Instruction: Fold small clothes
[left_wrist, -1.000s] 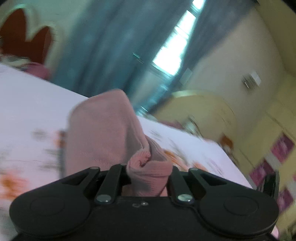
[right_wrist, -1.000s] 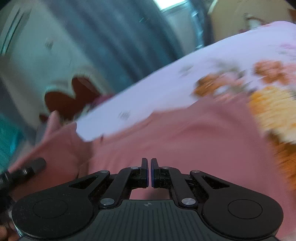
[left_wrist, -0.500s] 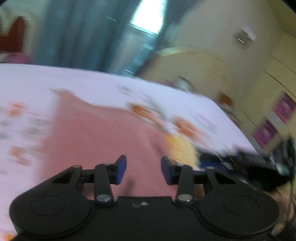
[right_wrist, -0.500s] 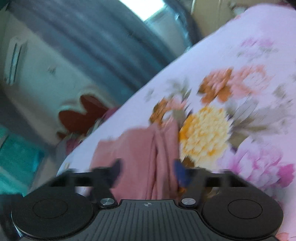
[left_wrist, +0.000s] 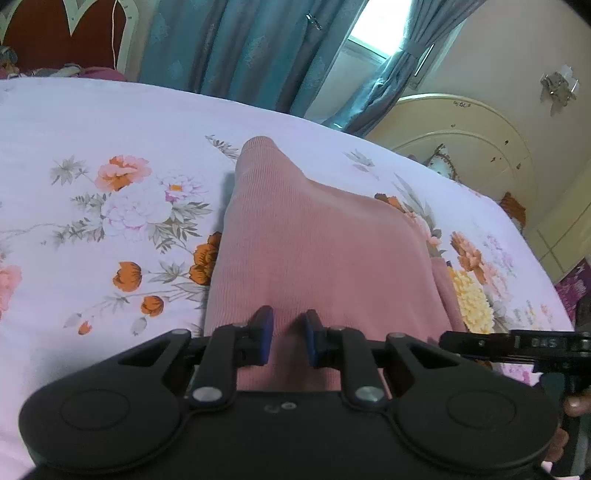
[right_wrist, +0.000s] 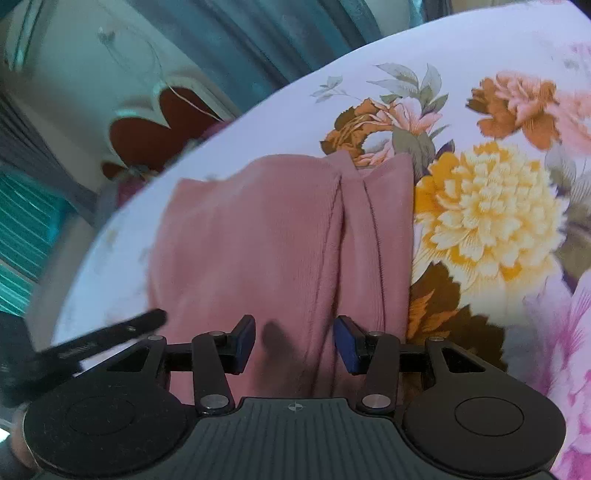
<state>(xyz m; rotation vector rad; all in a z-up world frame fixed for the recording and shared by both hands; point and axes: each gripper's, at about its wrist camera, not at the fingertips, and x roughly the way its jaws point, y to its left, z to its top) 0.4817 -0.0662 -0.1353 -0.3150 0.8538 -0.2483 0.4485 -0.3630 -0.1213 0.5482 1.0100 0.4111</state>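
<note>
The garment (left_wrist: 314, 236) lies on the bedsheet (left_wrist: 110, 147), at frame centre in both wrist views. In the left wrist view, the left gripper (left_wrist: 289, 339) sits at lower centre, over the garment's near edge; the right gripper (left_wrist: 517, 345) enters at the lower right edge, beside the garment. Curtains (left_wrist: 251, 48) stand behind the bed, upper centre; a headboard (left_wrist: 461, 136) stands at upper right. In the right wrist view, the right gripper (right_wrist: 294, 343) sits over the garment's near part, apparently without contact; the left gripper (right_wrist: 99, 339) enters at lower left.
</note>
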